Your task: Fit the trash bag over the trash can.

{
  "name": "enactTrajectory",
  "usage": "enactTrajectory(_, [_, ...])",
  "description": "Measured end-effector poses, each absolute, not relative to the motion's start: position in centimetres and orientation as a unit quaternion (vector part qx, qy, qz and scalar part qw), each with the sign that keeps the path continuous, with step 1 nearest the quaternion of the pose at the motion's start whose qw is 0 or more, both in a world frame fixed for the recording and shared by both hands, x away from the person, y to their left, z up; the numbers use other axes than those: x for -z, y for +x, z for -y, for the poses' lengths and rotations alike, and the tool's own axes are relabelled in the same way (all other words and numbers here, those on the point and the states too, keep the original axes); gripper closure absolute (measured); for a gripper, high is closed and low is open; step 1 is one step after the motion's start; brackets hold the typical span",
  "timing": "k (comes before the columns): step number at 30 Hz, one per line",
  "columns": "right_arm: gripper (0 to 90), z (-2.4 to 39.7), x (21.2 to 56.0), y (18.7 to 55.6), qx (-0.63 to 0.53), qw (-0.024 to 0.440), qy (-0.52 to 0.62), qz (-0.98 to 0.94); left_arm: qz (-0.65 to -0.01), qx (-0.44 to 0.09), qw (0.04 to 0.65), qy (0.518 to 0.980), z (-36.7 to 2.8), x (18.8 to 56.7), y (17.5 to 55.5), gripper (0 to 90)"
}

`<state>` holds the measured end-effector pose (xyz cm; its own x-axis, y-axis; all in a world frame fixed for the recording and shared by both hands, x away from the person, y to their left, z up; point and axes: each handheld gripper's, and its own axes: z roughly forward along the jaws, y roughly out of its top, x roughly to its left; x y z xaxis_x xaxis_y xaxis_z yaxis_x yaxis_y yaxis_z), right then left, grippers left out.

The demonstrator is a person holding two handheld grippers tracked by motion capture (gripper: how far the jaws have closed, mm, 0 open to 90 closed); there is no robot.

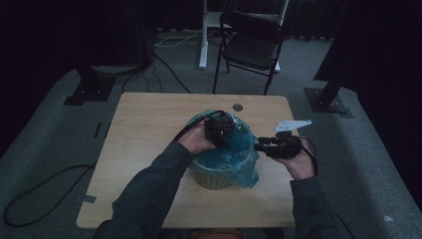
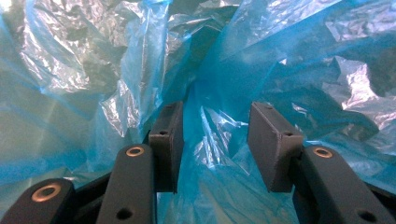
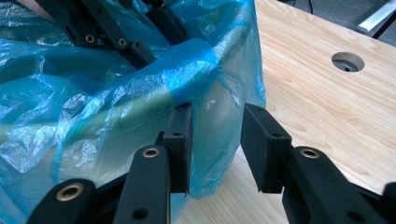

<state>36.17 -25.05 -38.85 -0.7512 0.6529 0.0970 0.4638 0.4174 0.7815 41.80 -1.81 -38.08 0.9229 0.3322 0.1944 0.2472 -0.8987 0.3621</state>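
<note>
High view is showing a round bin (image 1: pixel 215 175) standing near the front middle of a pale wooden table (image 1: pixel 144 144), lined with a blue plastic bag (image 1: pixel 244 164) whose edge is hanging over the rim. A person's left hand is reaching into the mouth of the bin with the left gripper (image 1: pixel 220 128), and the right hand is holding the right gripper (image 1: pixel 261 146) level, just beside the bin's right side.

Left gripper view is looking down into crumpled blue film; the left gripper (image 2: pixel 215 140) is standing with its jaws spread, a fold of the bag (image 2: pixel 205 135) rising between them, the pads not pressing on it.

Right gripper view is showing the right gripper (image 3: pixel 215 144) also spread apart, its jaws straddling the hanging skirt of the bag (image 3: pixel 219 116) below the bin's rim (image 3: pixel 154 100) without pinching it. The other gripper's black arms are crossing the top of the bin there.

Behind the bin, a round cable hole (image 1: pixel 238 107) is sitting in the table. Beyond the table, a black folding chair (image 1: pixel 251 47) is standing on grey carpet, with cables (image 1: pixel 164 69) trailing across the floor.
</note>
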Motion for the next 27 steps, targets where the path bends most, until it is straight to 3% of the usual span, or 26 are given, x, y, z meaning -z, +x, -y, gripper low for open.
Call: enactTrajectory(27, [63.4,25.07,38.84,36.09,-0.425,0.112,0.334,-0.834,-0.14,-0.13,0.14,0.972,2.24,38.67,41.66,54.7])
